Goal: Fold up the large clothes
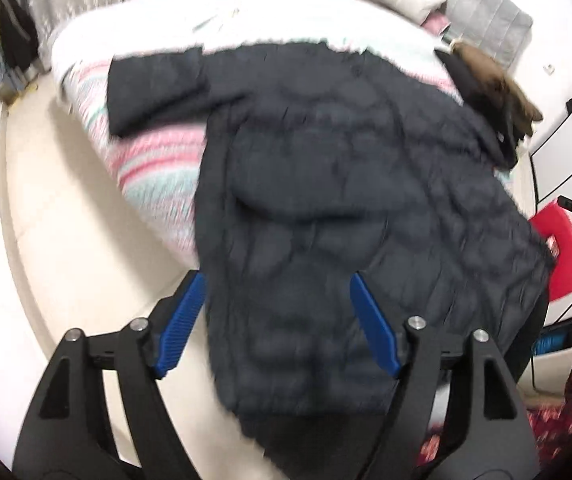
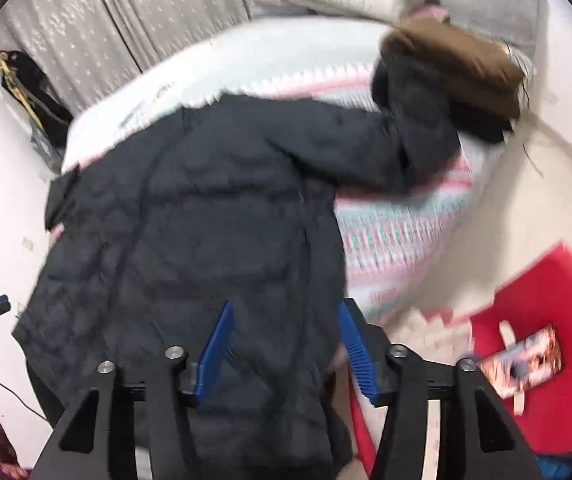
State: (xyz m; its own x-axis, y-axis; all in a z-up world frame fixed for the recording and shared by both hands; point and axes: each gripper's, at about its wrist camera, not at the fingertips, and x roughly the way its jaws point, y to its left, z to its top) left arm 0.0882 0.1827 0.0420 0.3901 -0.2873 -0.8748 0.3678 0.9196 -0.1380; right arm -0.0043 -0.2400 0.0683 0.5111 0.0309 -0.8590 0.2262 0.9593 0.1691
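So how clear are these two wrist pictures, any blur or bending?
Left wrist view: the black padded coat and striped blanket are smeared by motion blur, while the left tongs stay sharp. Right wrist view: similar smear, strongest on the red chair; fisheye bending curves the bed edge, and dark corners frame both.

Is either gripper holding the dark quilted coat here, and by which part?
Neither. The left gripper and right gripper stand open above the dark quilted coat, pads clear of it.
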